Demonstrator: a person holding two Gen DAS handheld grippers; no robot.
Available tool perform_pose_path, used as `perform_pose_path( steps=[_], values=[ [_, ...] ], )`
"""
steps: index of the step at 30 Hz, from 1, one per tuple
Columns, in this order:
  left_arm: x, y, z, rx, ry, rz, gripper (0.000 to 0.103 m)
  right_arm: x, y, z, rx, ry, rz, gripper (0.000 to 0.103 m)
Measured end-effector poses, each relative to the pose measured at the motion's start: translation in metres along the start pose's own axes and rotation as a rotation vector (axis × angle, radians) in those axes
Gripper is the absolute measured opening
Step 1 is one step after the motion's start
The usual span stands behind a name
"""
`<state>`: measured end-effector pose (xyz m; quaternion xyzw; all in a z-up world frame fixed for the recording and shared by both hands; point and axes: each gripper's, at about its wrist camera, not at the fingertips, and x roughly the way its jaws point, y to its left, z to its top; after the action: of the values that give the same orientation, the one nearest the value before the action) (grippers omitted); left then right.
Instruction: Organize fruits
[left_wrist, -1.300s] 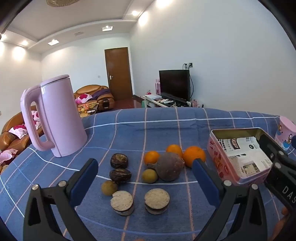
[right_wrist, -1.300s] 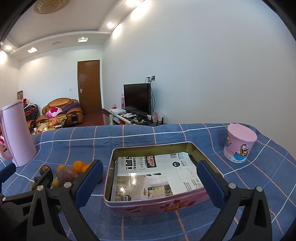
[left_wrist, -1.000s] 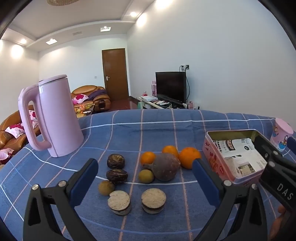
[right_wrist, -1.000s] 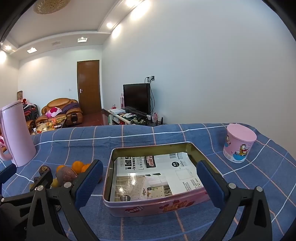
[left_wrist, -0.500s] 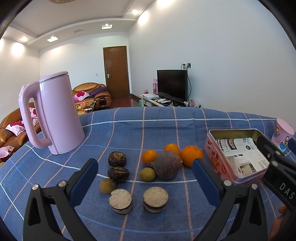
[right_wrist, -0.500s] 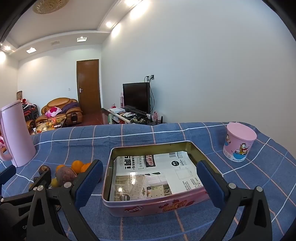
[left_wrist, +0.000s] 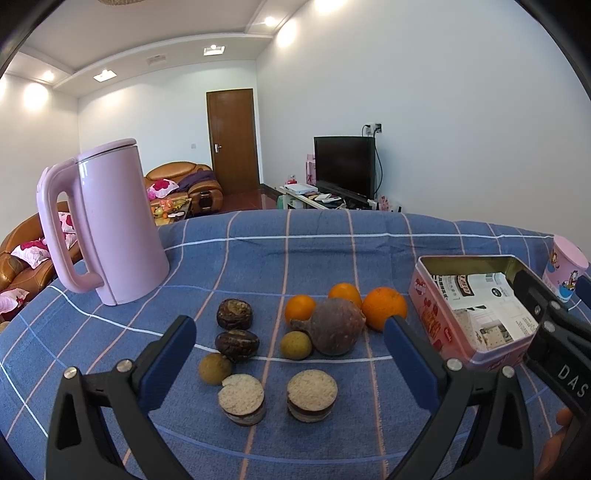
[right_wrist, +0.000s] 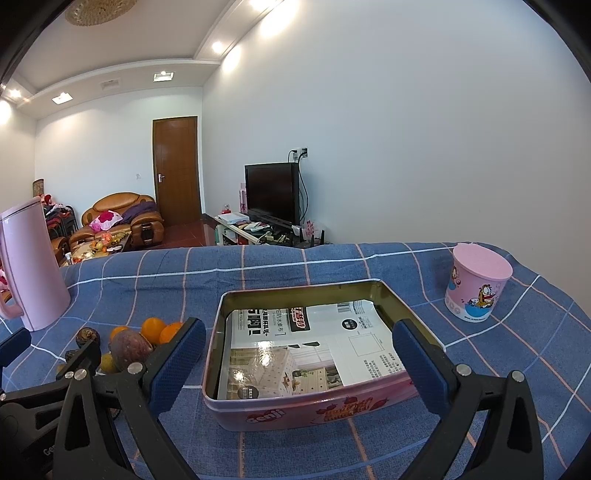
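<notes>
Low in the frame, the left gripper (left_wrist: 286, 341) hangs spread wide and empty above two grain-topped halved fruits (left_wrist: 277, 397). Behind them at centre lie small yellow-green fruits (left_wrist: 294, 344), wrinkled brown ones (left_wrist: 236, 330), a dull purple fruit (left_wrist: 336, 325) and three oranges (left_wrist: 384, 308). The right gripper (right_wrist: 299, 356), also agape, frames the paper-lined pink tin (right_wrist: 306, 406).

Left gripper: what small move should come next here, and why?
Probably ease the left gripper forward and down over one fruit, such as the large purple fruit. It is open and holds nothing, all the fruit lies loose on the blue cloth, and the pink tin holds only printed paper.
</notes>
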<state>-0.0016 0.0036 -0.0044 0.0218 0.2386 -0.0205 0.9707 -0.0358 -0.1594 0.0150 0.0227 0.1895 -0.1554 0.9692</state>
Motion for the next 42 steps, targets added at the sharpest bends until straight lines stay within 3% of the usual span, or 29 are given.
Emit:
perform_pose_path(
  steps=[42],
  values=[
    [0.0040,0.0013,0.0000,-0.005,0.048,-0.001,0.103,0.0050,0.0015,-0.0020,0.002,0.038,0.055,0.102]
  ],
)
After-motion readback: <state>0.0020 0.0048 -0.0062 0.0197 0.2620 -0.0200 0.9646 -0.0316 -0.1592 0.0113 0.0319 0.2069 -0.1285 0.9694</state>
